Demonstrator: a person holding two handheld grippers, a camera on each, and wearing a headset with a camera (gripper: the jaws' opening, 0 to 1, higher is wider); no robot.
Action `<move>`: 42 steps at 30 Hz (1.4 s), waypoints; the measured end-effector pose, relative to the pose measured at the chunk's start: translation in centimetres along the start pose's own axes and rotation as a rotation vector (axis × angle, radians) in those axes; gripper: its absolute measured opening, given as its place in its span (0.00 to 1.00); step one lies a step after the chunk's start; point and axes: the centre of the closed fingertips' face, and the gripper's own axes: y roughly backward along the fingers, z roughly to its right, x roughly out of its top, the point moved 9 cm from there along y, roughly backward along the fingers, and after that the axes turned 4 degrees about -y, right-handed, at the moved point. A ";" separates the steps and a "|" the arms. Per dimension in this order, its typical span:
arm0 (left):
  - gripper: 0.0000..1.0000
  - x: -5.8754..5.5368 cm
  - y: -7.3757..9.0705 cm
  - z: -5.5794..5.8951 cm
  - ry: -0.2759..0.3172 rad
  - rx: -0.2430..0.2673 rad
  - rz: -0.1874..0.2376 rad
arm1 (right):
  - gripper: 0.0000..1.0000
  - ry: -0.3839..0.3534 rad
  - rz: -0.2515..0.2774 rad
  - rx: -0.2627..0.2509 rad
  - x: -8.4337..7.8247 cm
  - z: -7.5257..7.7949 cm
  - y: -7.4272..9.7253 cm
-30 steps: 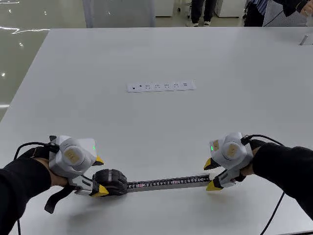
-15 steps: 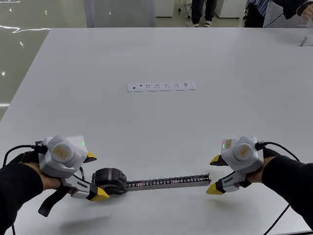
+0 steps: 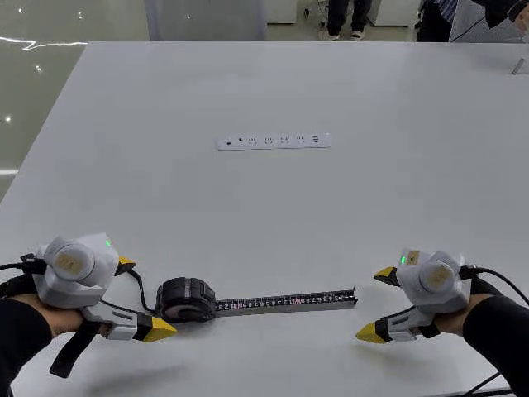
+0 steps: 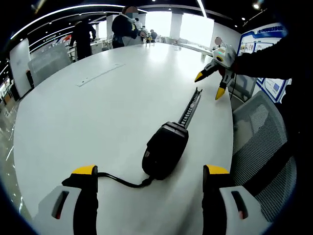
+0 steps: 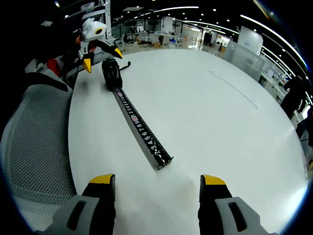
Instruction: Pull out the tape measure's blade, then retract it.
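A black tape measure case (image 3: 186, 299) lies on the white table (image 3: 273, 215) near its front edge. Its blade (image 3: 285, 303) is drawn out flat to the right, ending at a hook (image 3: 354, 294). My left gripper (image 3: 142, 298) is open just left of the case and not touching it. In the left gripper view the case (image 4: 165, 149) lies ahead of the open left gripper (image 4: 149, 171), with the blade (image 4: 190, 105) running away. My right gripper (image 3: 377, 303) is open a little right of the hook. In the right gripper view the blade (image 5: 139, 129) ends short of the open right gripper (image 5: 157, 179).
A white power strip (image 3: 274, 141) lies mid-table. A black strap (image 4: 117, 180) trails from the case toward my left jaws. A grey mesh chair (image 5: 34, 137) stands at the table's near edge. People stand beyond the far end (image 3: 339, 16).
Both grippers have backed away from the tape measure: the left one off the case to the left, the right one off the blade's end to the right. The blade stays extended.
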 end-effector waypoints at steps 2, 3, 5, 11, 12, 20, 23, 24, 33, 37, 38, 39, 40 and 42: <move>0.88 -0.5 0.3 0.2 0.035 0.013 0.011 | 0.70 -0.017 0.016 -0.010 -0.3 -0.2 0.4; 0.89 -0.7 0.4 0.2 0.048 0.021 0.016 | 0.71 -0.021 0.022 -0.013 -0.4 -0.2 0.5; 0.95 -1.2 0.7 0.3 0.111 0.057 0.029 | 0.72 -0.042 0.034 -0.012 -0.7 -0.4 0.8; 0.99 -2.7 1.9 0.6 0.231 0.088 0.096 | 0.81 -0.073 0.072 -0.032 -1.6 -0.7 2.0; 0.99 -3.1 2.1 0.7 0.243 0.096 0.096 | 0.83 -0.079 0.090 -0.036 -1.6 -0.8 2.3; 0.99 -4.5 3.7 0.9 0.204 0.156 0.133 | 0.95 -0.129 0.142 -0.057 -2.4 -0.8 4.1; 0.99 -4.8 4.1 1.1 0.195 0.169 0.133 | 0.99 -0.118 0.155 -0.067 -2.6 -1.0 4.5; 0.99 -4.9 4.3 1.1 0.192 0.171 0.136 | 0.99 -0.117 0.154 -0.067 -2.7 -1.1 4.7; 0.99 -6.2 5.6 1.4 0.186 0.189 0.134 | 0.99 -0.113 0.165 -0.062 -3.3 -1.6 5.9; 0.99 -6.7 6.0 1.2 0.198 0.199 0.134 | 0.99 -0.115 0.163 -0.073 -3.5 -2.0 6.4; 0.99 -6.8 6.1 1.2 0.202 0.199 0.134 | 0.99 -0.117 0.169 -0.078 -3.5 -2.0 6.6; 0.99 -6.8 6.1 1.2 0.206 0.201 0.133 | 0.99 -0.130 0.171 -0.080 -3.7 -1.8 6.6; 0.99 -6.9 6.1 1.2 0.206 0.204 0.133 | 0.99 -0.134 0.173 -0.083 -3.7 -1.8 6.7; 0.99 -6.9 6.2 1.3 0.212 0.205 0.136 | 0.99 -0.142 0.193 -0.085 -4.2 -1.3 6.7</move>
